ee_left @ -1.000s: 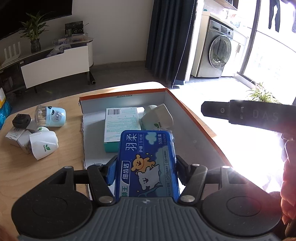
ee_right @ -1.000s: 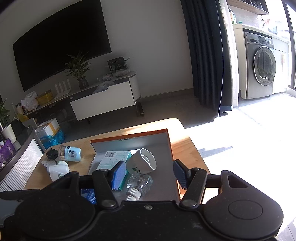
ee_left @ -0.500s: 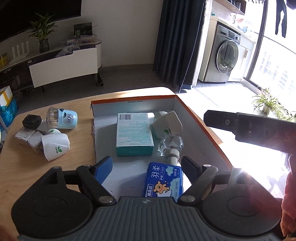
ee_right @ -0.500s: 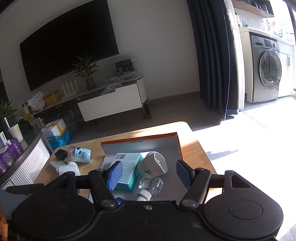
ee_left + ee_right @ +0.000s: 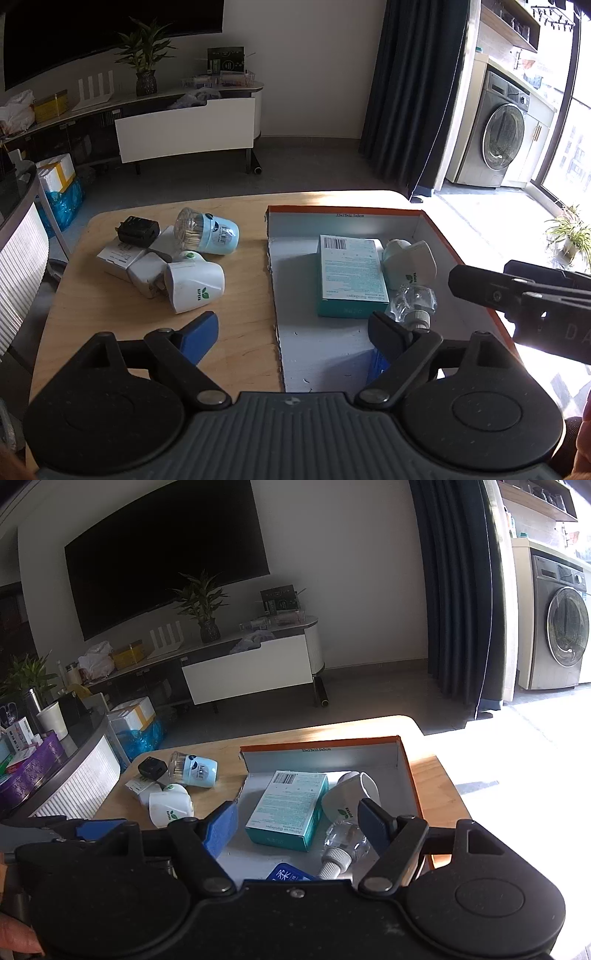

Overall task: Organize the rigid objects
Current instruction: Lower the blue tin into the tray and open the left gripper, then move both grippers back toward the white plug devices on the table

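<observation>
Tongs on both sides, left tongs (image 5: pixel 291 334) and right tongs (image 5: pixel 299 821), are spreading apart holding nothing, while the blue packet (image 5: pixel 290 874) is lying inside the orange-edged box (image 5: pixel 436 230) on the surface (image 5: pixel 243 306).

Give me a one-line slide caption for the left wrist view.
Left gripper jaws opening, empty, over the orange-rimmed box holding a teal carton; more items wait on the table.
</observation>
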Demonstrator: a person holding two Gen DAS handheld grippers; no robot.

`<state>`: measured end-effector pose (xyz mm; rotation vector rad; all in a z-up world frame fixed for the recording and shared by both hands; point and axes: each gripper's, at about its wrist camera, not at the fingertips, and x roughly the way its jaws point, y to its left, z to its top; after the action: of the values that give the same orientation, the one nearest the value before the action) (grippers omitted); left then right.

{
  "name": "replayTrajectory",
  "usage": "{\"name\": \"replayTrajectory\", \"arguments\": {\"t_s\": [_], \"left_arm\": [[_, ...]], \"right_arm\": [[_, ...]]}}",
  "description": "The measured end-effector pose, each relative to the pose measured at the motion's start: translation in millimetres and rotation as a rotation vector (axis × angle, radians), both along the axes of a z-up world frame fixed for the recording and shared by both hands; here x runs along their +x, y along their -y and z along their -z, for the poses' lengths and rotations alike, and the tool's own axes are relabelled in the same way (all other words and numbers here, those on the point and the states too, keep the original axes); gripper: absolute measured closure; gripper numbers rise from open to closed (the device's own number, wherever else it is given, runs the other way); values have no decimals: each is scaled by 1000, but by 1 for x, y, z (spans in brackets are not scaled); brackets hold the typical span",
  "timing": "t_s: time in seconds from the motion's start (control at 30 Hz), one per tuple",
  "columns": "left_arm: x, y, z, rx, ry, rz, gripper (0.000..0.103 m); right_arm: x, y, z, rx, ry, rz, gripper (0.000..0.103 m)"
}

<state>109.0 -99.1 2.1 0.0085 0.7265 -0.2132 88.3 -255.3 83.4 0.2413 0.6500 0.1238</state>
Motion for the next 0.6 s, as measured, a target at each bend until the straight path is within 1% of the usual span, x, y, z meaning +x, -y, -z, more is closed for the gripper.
{"name": "replayTrajectory", "arguments": {"t_s": [0.6], "left_arm": [[-1,-56,3,-26,-12,-121,13]], "right_arm": [[11,-41,3,-13,-18,-102,17]]}}
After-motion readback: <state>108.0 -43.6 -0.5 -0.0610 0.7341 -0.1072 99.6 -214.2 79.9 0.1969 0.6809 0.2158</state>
